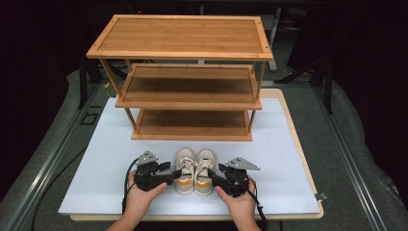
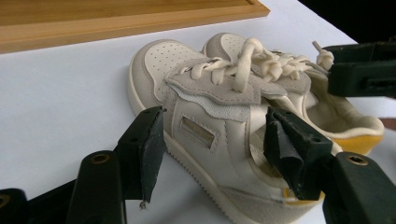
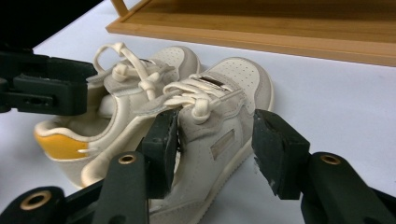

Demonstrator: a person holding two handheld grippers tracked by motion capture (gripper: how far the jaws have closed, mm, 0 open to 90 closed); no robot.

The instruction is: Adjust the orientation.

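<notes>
the left gripper (image 2: 212, 140) stands wide, its two black jaws straddling the side wall of the left shoe (image 2: 224, 140): one jaw sits outside the shoe's outer side, the other reaches into the shoe's opening. whether the pads press the wall cannot be told. in the high view the left gripper (image 1: 174, 174) comes in from the left at the shoe's (image 1: 184, 172) heel half, held by the left hand (image 1: 139, 190).

the right gripper (image 3: 215, 140) is likewise spread wide over the right shoe (image 3: 219, 135), one jaw just beside the tongue and laces on the inner side, the other standing apart from the outer side. from above, the right gripper (image 1: 208, 177) meets the right shoe (image 1: 204, 172) from the right, held in the right hand (image 1: 239, 195).

the two cream shoes with yellow heel patches lie side by side, touching, toes pointing away from the person, on the white board (image 1: 96, 159) near its front edge. just behind them stands a wooden rack (image 1: 185, 53) of three shelves, all bare. the board lies on a grey table (image 1: 346, 159).
</notes>
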